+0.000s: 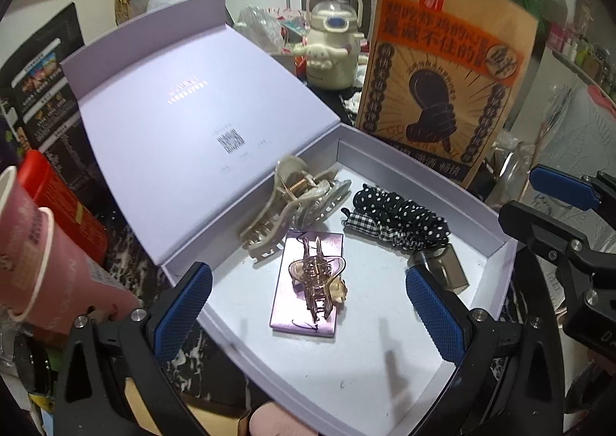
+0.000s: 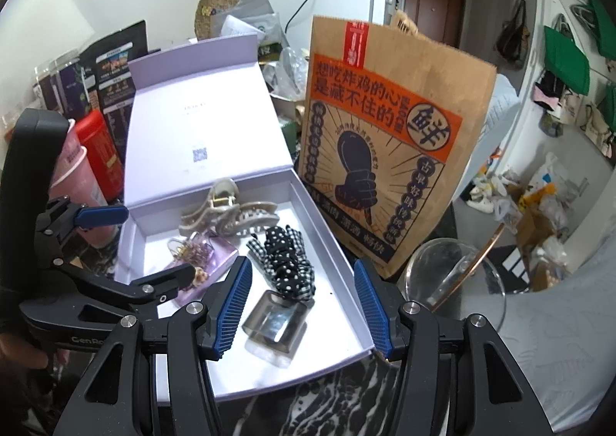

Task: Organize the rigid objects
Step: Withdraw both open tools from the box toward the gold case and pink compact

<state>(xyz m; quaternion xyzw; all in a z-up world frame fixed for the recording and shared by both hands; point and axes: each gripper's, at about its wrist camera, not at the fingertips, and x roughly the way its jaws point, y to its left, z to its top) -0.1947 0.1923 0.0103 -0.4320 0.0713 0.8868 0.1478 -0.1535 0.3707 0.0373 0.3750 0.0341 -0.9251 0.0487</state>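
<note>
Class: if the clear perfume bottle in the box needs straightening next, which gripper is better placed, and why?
Probably the right gripper: its open jaws already frame the perfume bottle. The left gripper hangs over the pink clip instead.

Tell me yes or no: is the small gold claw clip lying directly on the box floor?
No. The small gold claw clip rests on top of a flat lilac rectangular card inside the open lavender box.

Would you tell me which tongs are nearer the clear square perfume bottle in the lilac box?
Right. The right tongs hover open directly over the bottle; the left tongs hover beside it.
</note>
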